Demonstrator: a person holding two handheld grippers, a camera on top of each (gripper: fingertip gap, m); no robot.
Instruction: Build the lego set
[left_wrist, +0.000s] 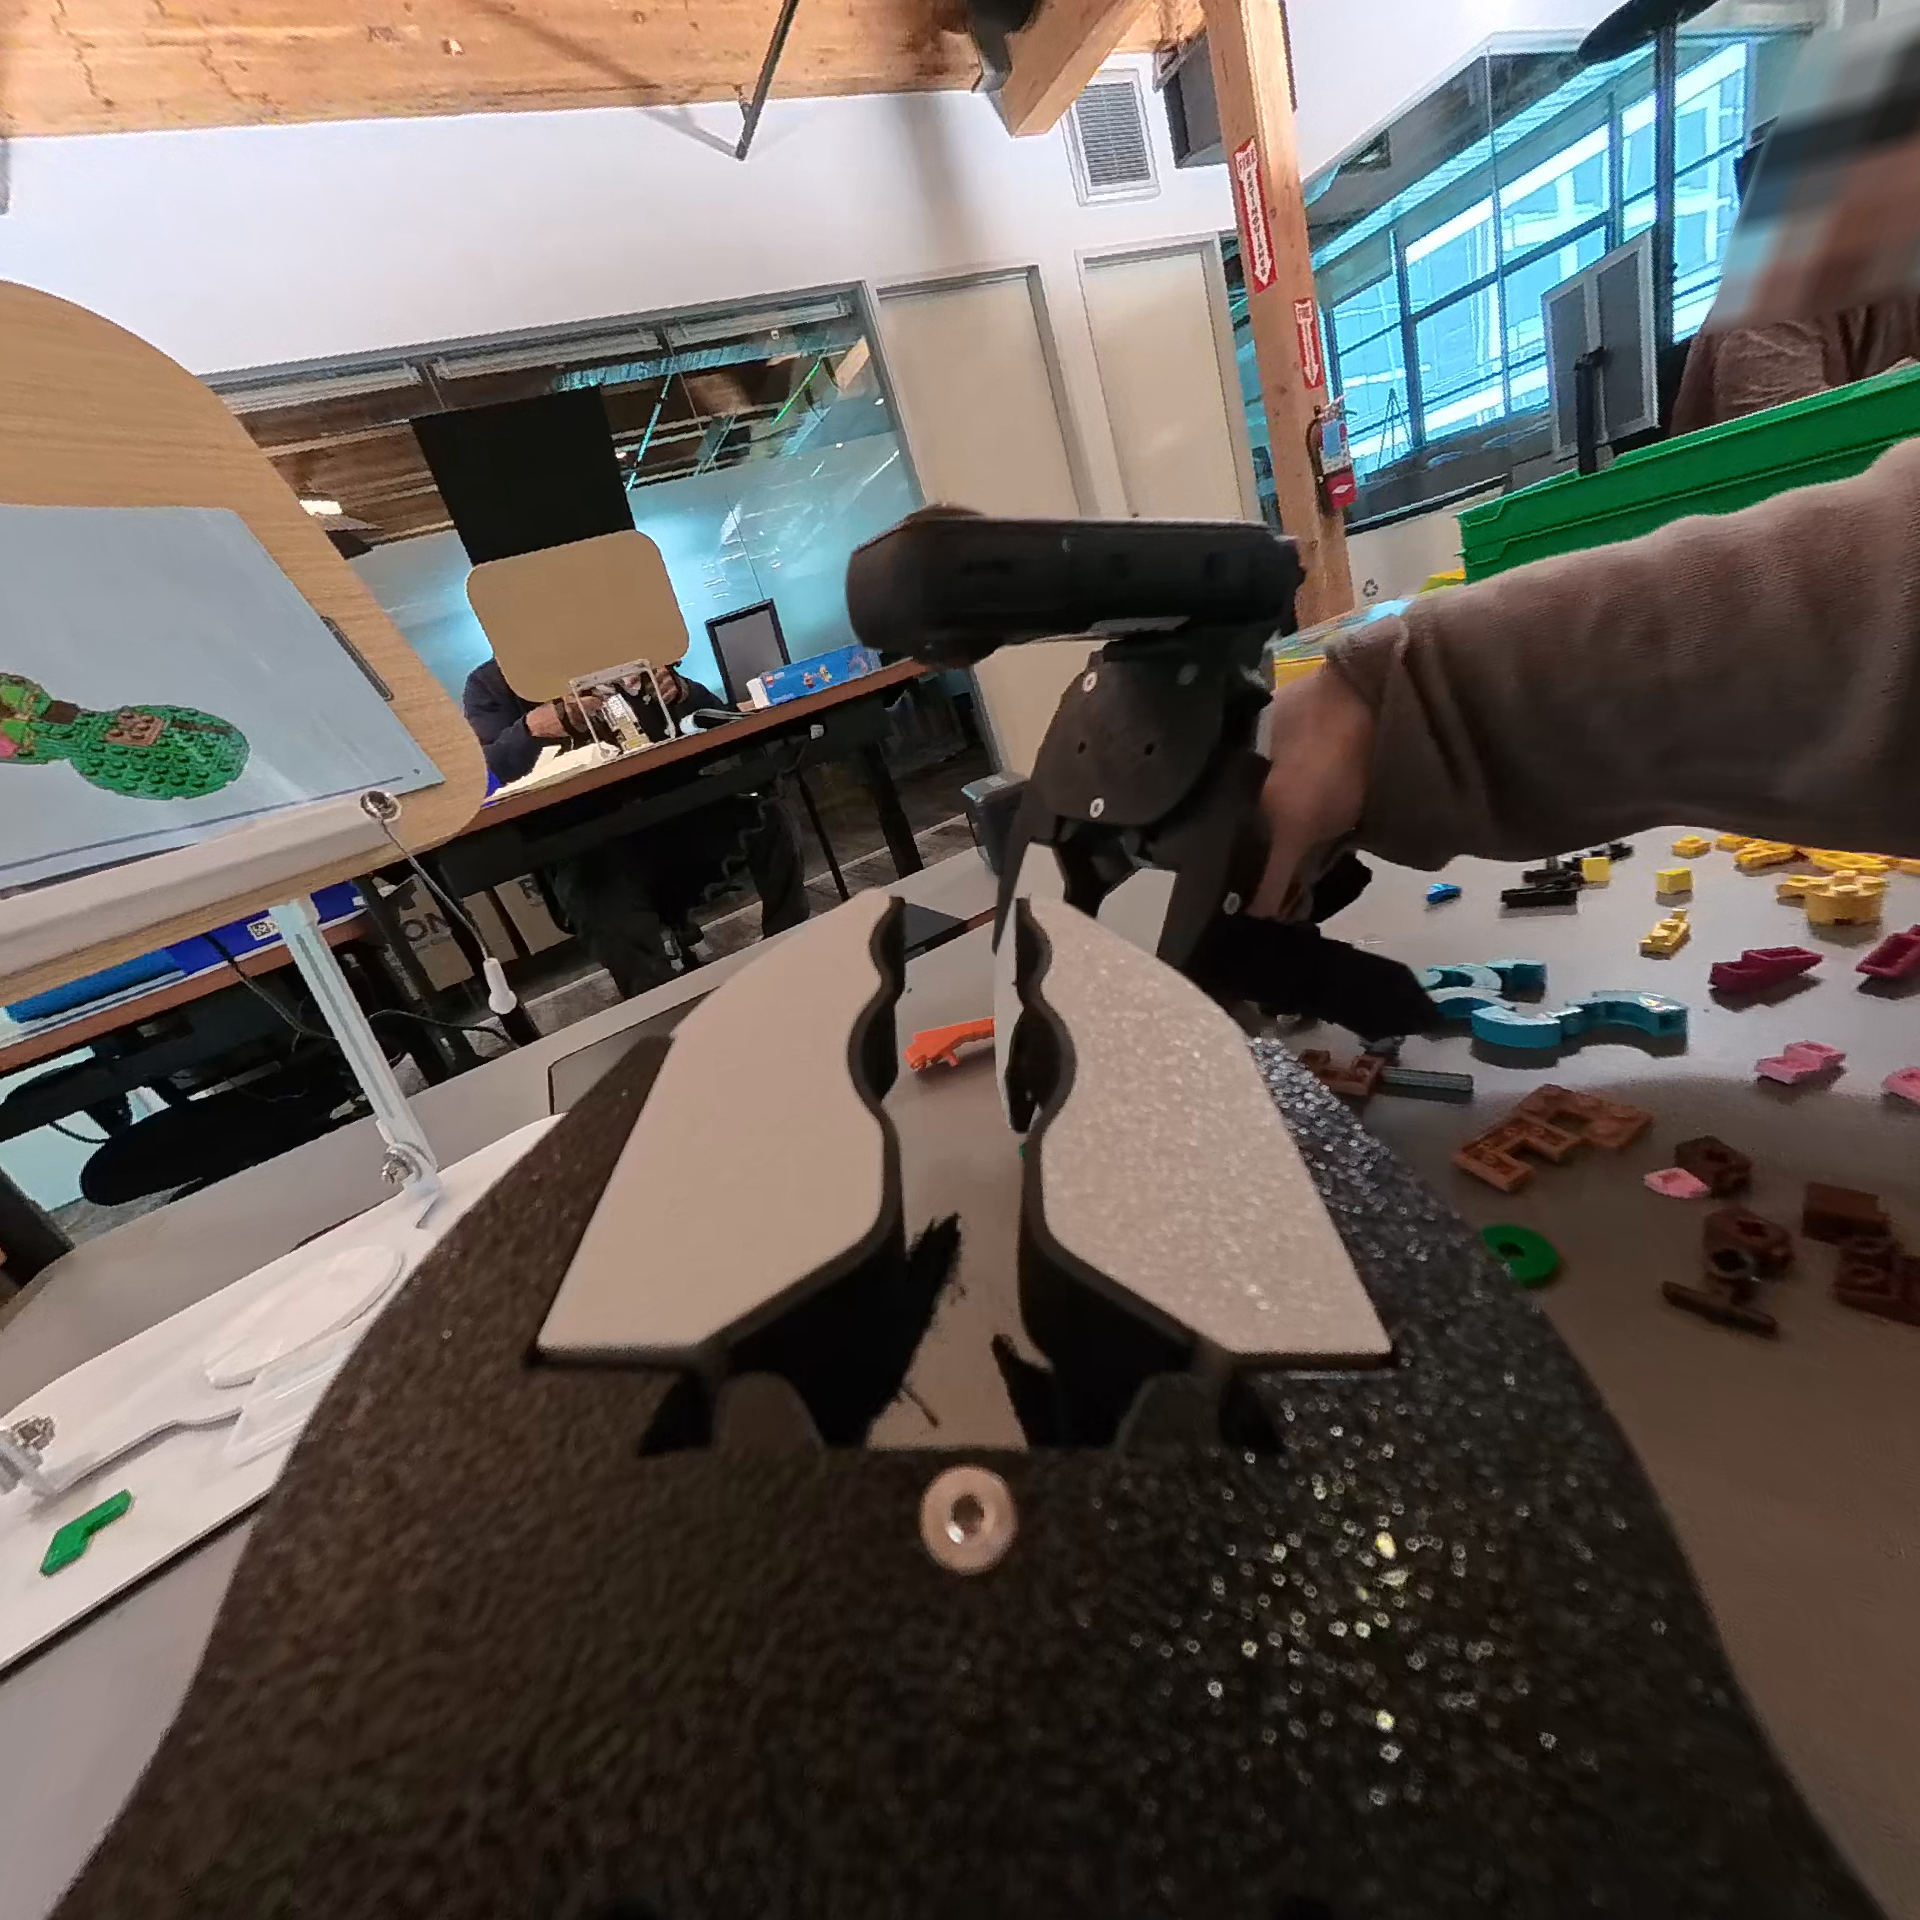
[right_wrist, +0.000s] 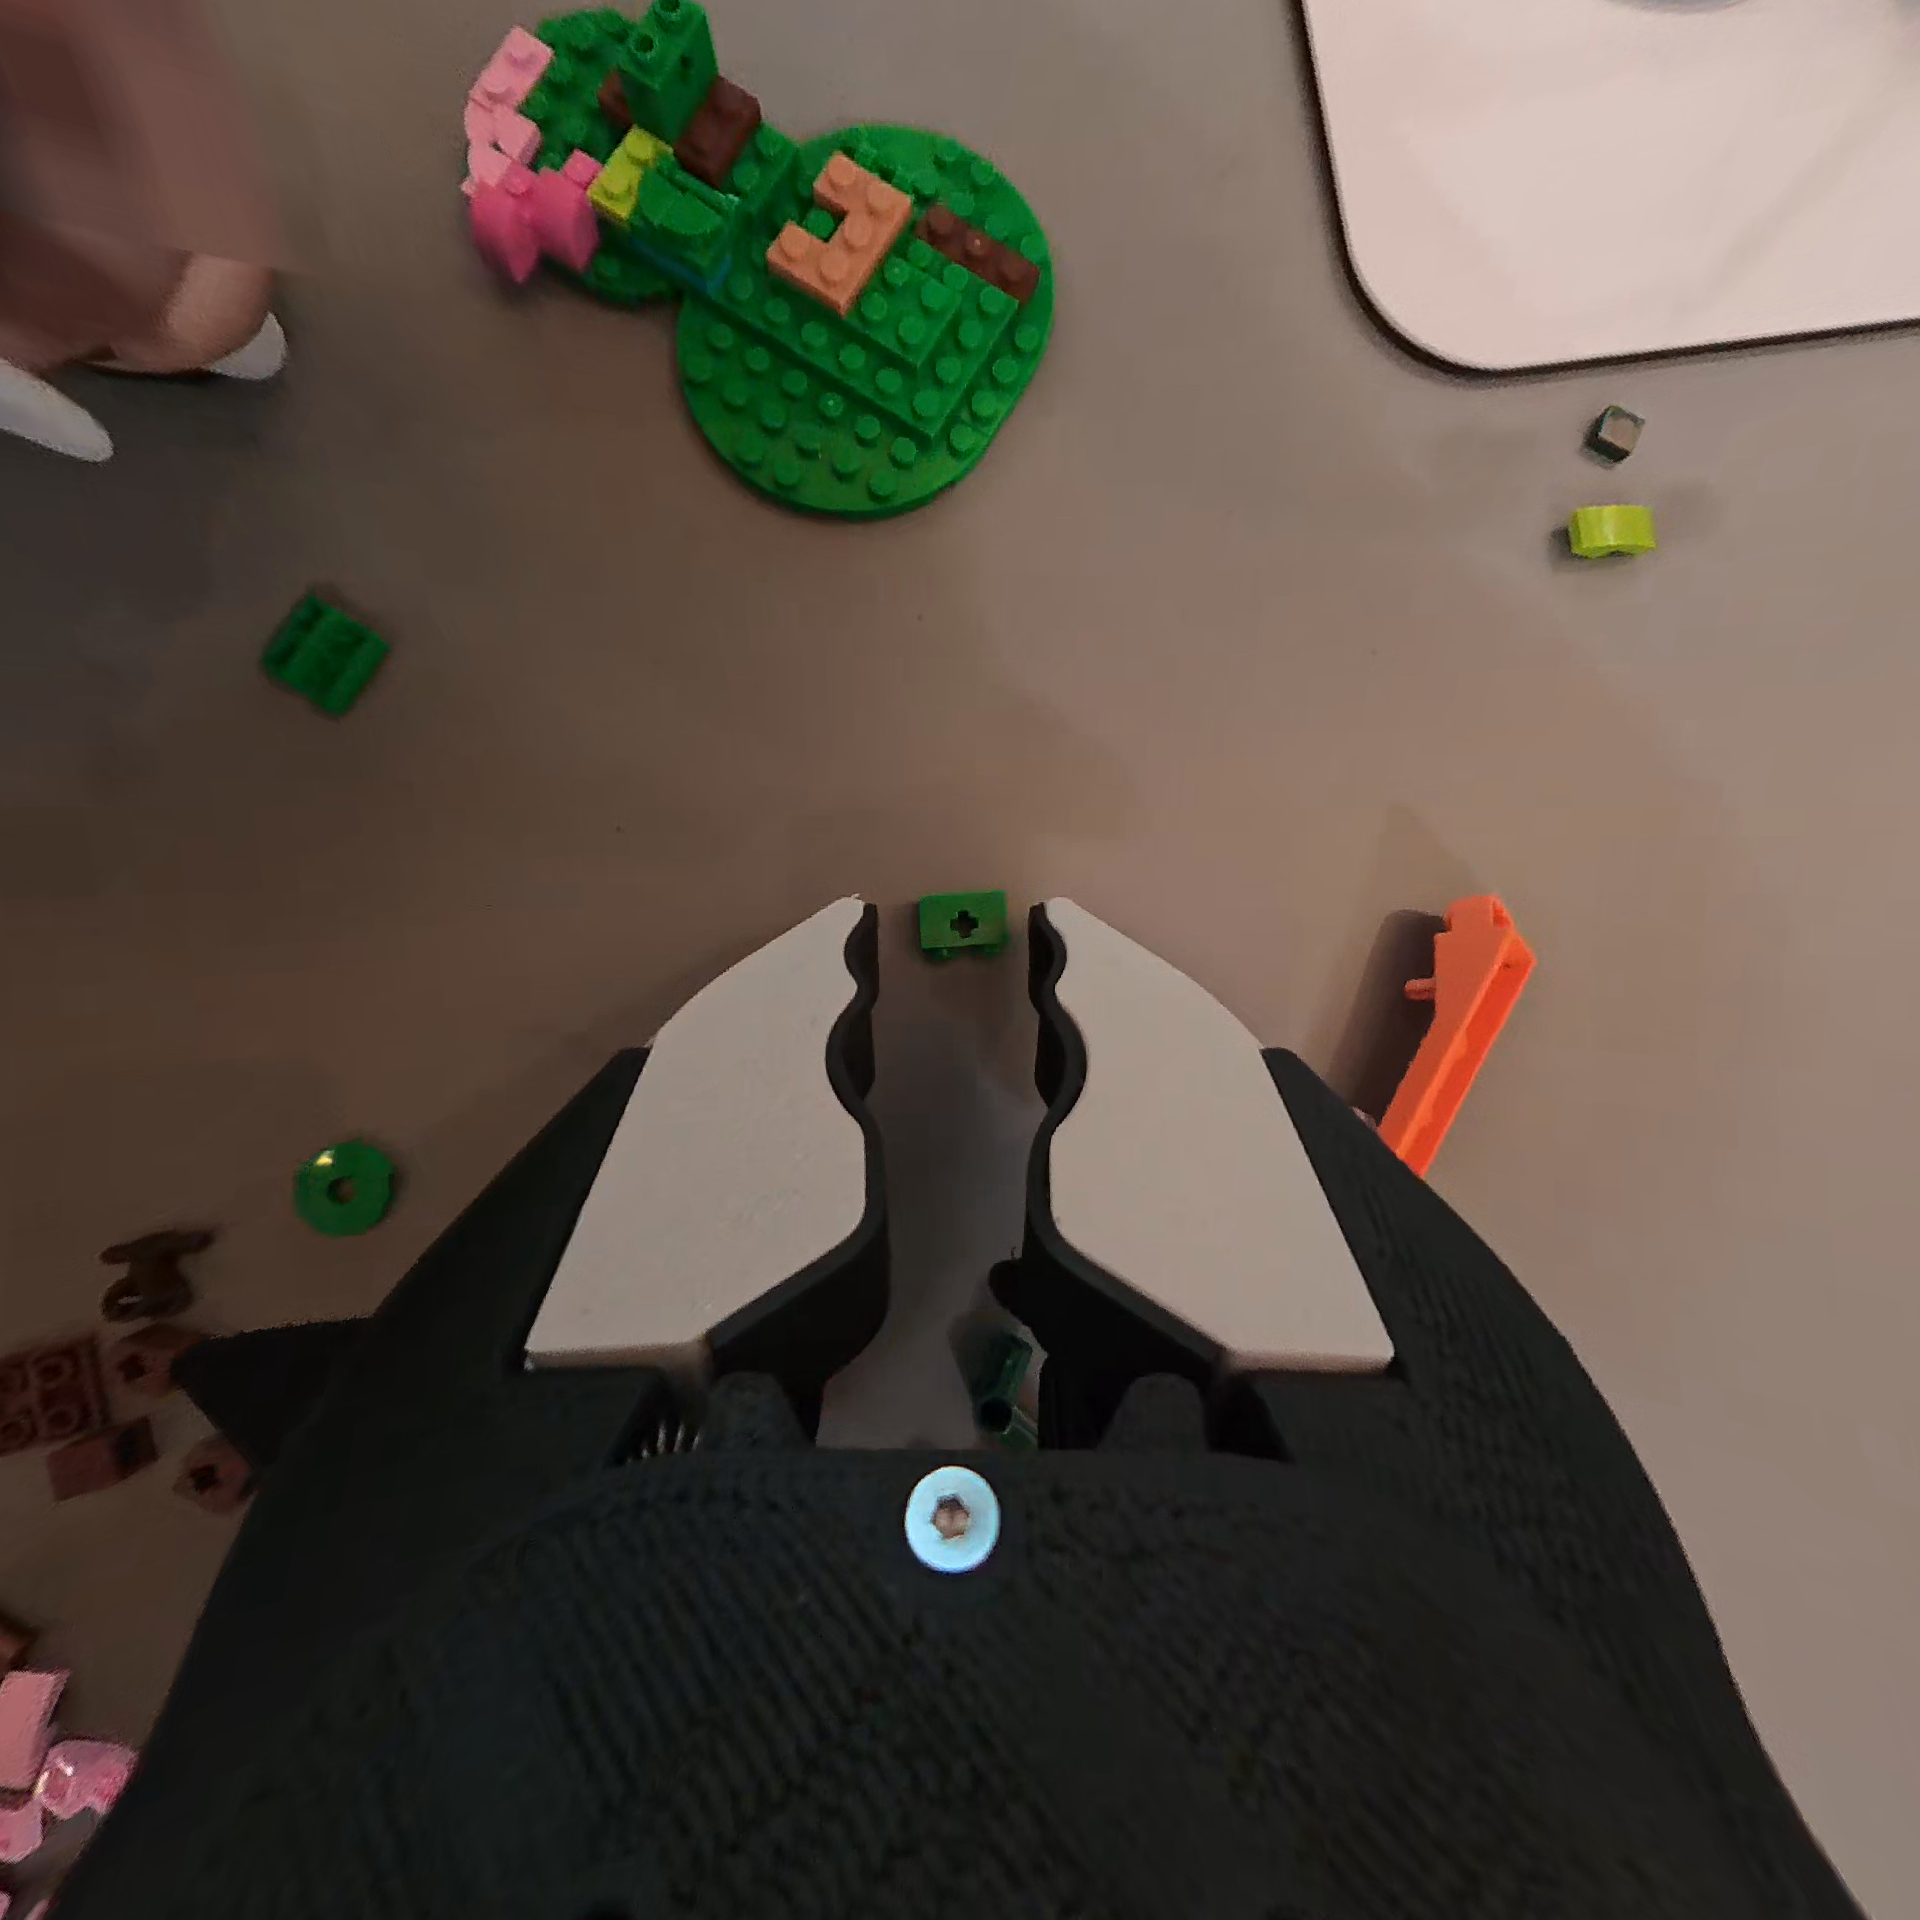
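1. Firstly, in the left wrist view, the left gripper (left_wrist: 956, 935) is seen raised above the grey table (left_wrist: 1714, 1455), its jaws narrowly parted with nothing held between them. The right gripper (left_wrist: 1013, 1049) is shown farther off, held by a hand (left_wrist: 1314, 790) in a beige sleeve (left_wrist: 1621, 665) and pointed down at the table. Loose bricks (left_wrist: 1558, 1127) in brown, pink, teal and yellow are scattered to the right, and an orange brick separator (left_wrist: 948, 1042) lies beyond the fingertips. An instruction sheet (left_wrist: 177, 686) is propped on a stand at the left.

2. Next, in the right wrist view, the right gripper (right_wrist: 953, 920) is seen from above, its jaws apart around a small green brick (right_wrist: 963, 924) that rests on the table between the fingertips; whether the fingertips touch it cannot be told. The partly built lego set (right_wrist: 831, 281), on green round plates, lies well beyond, apart from the gripper. The orange brick separator (right_wrist: 1455, 1029) lies just to the right, a green ring piece (right_wrist: 344, 1187) to the left, and a white board (right_wrist: 1621, 187) at the upper right.
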